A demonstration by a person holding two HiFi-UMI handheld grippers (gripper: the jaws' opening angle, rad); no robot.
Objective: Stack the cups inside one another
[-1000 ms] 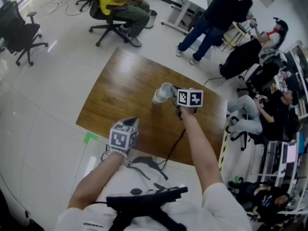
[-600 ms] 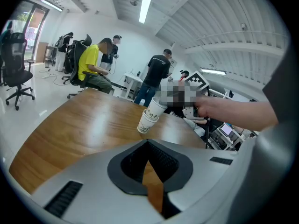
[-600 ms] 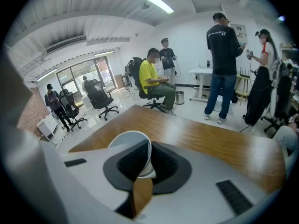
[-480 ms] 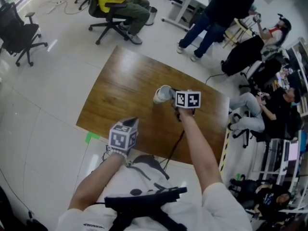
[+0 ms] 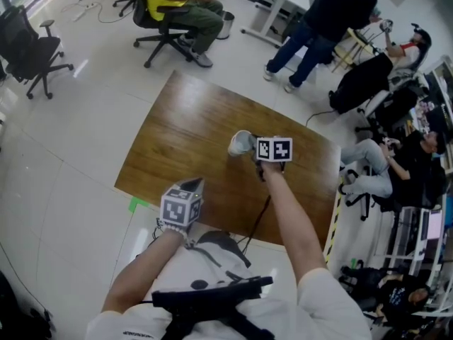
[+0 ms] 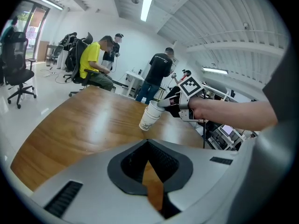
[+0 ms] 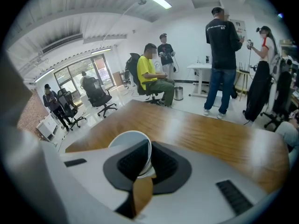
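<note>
Right gripper: I had its fingers pinching the nested cups by the rim, tilted over the desk, probably to set them down | Left gripper: fingers pressed together, empty, spare at the desk's near edge.

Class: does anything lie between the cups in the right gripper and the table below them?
Nothing visible does. The right gripper grips the nested cups by the rim, tilted, and no other thing shows on the wooden table under them.

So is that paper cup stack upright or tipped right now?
Tipped. The cup stack leans with its mouth toward the right hand-held gripper, whose jaws pinch its rim.
</note>
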